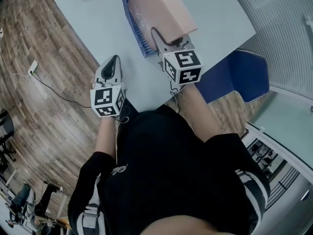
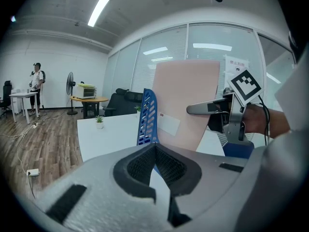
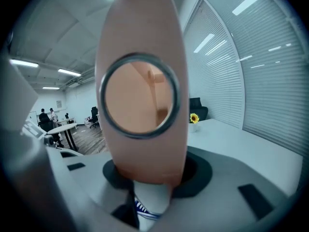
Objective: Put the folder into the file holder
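Head view, upper middle: fingers of the right gripper [image 1: 170,42] grasp the pink folder [image 1: 161,6] by its lower edge, upright beside the blue file holder [image 1: 132,21] on the white bench [image 1: 98,18]. Centre-left, the left gripper [image 1: 113,61] is clenched, empty.

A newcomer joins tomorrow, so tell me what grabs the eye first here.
A tall pink folder stands upright next to the blue file holder on the white table, clamped at its spine in the right gripper's jaws. The left gripper hovers empty to its left, jaws together.
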Action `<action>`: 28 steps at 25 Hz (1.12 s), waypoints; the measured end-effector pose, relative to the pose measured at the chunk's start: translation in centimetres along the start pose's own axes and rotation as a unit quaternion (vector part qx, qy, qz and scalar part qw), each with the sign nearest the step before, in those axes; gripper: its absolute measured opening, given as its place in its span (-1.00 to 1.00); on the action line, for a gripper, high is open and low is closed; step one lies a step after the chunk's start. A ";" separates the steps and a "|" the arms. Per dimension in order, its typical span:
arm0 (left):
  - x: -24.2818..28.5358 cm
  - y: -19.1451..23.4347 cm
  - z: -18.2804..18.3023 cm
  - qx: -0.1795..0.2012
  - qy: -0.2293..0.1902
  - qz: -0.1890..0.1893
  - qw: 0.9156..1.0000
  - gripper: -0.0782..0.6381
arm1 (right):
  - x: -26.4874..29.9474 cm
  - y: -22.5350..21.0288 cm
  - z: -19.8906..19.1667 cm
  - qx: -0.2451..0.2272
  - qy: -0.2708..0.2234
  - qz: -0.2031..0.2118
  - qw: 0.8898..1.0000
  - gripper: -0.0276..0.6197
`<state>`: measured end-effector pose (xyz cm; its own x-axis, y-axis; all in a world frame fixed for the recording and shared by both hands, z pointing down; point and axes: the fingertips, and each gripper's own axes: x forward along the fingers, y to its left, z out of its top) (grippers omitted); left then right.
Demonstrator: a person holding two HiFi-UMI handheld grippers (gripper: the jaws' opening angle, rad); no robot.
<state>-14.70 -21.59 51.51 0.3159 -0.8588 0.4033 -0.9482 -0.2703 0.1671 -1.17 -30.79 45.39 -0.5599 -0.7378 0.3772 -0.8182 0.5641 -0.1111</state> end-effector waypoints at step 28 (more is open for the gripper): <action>0.6 0.9 -1.1 0.001 0.011 0.002 1.000 -0.78 | 2.0 -0.2 -4.2 -0.008 0.003 -0.047 0.999 -0.44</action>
<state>-15.31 -21.83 52.86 0.3135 -0.8501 0.4232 -0.9492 -0.2686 0.1636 -1.56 -30.78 50.06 -0.4797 -0.7856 0.3907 -0.8651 0.4980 -0.0608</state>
